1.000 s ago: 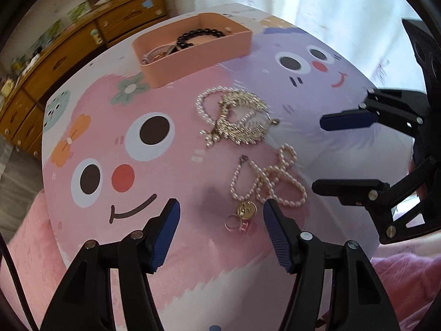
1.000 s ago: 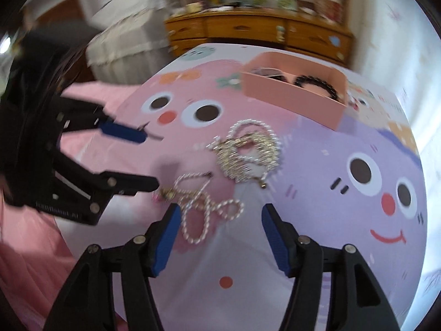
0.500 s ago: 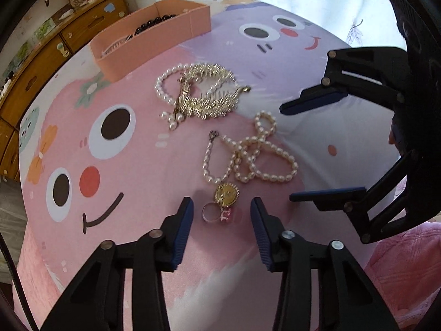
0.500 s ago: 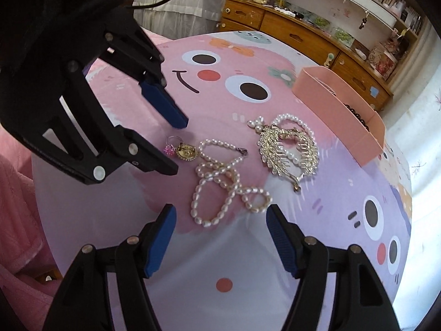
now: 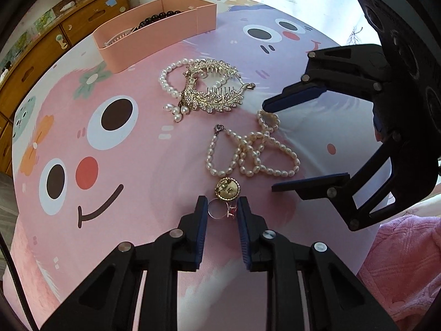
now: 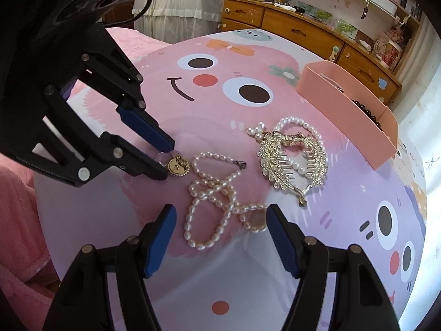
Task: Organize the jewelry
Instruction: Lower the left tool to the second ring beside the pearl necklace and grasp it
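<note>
A small ring with a pink stone lies on the cartoon-print table between my left gripper's narrowed jaws, which stand either side of it. A gold round brooch lies just beyond it. A pearl necklace lies coiled in the middle; in the right wrist view it sits between the wide-open jaws of my right gripper. A gold rhinestone hair comb rests on a pearl bracelet. A pink tray at the back holds dark beads.
A wooden dresser stands beyond the table. Pink bedding lies off the table's right edge. The left gripper shows in the right wrist view, close to the brooch.
My left gripper has moved forward and down to the ring and narrowed its jaws around it. My right gripper has come closer over the pearl necklace, still wide open.
</note>
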`<action>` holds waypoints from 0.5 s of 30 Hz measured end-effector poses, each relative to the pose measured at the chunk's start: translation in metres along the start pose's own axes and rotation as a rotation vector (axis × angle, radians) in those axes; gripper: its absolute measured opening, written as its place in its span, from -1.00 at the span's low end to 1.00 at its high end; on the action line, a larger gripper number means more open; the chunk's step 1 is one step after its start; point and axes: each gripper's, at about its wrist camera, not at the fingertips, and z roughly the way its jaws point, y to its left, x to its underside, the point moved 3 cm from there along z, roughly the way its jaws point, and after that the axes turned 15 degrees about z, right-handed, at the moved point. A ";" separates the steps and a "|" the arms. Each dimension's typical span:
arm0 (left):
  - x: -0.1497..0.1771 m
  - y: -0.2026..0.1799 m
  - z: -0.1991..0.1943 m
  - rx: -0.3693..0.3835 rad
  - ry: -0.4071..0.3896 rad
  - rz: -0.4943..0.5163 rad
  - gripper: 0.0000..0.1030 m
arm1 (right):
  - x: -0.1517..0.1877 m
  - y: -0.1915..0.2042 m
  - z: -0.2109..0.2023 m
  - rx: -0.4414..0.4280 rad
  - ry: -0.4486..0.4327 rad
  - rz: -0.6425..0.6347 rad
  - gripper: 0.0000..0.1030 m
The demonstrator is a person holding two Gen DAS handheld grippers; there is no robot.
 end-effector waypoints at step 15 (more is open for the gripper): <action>0.012 0.007 -0.004 0.022 0.020 -0.074 -0.63 | -0.012 -0.013 0.005 -0.050 0.058 0.168 -0.81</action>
